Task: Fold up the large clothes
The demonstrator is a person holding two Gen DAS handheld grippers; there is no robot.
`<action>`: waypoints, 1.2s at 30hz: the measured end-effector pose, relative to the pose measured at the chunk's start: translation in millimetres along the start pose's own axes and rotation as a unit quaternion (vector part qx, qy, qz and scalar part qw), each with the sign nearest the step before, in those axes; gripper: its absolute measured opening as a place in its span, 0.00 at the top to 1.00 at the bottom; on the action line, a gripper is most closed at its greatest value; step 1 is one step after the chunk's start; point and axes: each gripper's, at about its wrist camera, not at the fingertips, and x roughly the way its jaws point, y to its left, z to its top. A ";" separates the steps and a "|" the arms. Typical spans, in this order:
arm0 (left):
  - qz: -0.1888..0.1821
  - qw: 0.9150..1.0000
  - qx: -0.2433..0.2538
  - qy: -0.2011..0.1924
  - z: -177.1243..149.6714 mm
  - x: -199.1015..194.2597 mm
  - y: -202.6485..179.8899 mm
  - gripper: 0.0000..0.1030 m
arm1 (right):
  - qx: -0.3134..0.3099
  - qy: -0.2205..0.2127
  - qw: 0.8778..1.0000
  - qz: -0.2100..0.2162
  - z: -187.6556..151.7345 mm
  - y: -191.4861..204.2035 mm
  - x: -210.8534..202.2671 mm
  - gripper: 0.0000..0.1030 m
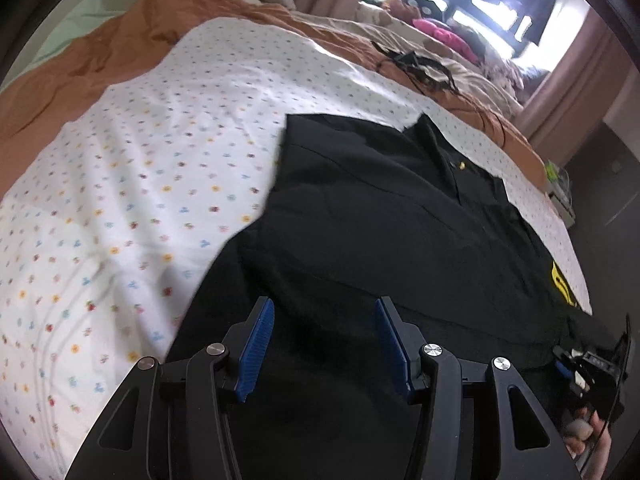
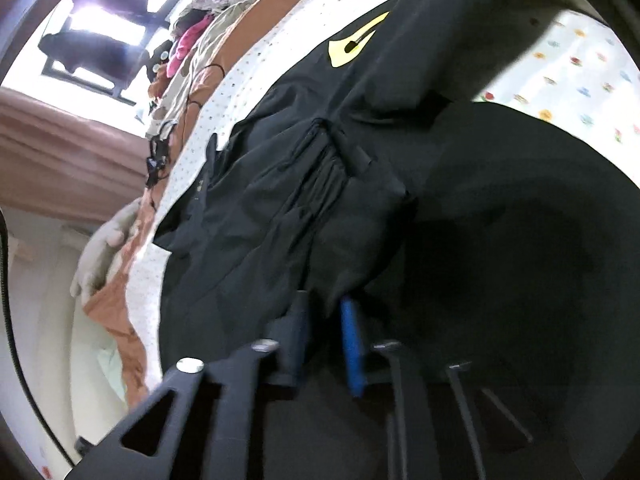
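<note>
Your left gripper (image 1: 324,344) hangs half open over the black garment (image 1: 360,208) on the bed's near edge, while your right gripper (image 2: 326,340) pinches its fabric.

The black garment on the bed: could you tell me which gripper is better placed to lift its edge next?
Probably the right gripper: its jaws look closed on the black garment, while the left gripper hovers open above it.

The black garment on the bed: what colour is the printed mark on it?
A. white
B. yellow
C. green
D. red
B: the black garment carries a yellow print, seen near its edge in the left wrist view and clearly on the dark cloth in the right wrist view.
</note>
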 end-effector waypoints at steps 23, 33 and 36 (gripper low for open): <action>0.062 0.998 0.004 -0.009 3.8 28.5 2.5 0.61 | -0.067 -0.030 0.997 0.011 50.8 32.3 4.8 0.40; 0.056 0.998 0.019 -0.032 -7.7 -2.4 -21.1 0.27 | -0.019 -0.177 0.984 0.018 76.5 -9.2 -128.3 0.37; 0.049 0.998 0.023 -0.030 -10.7 -2.2 -31.0 0.27 | -0.008 -0.211 0.977 0.002 83.1 -29.9 -157.6 0.37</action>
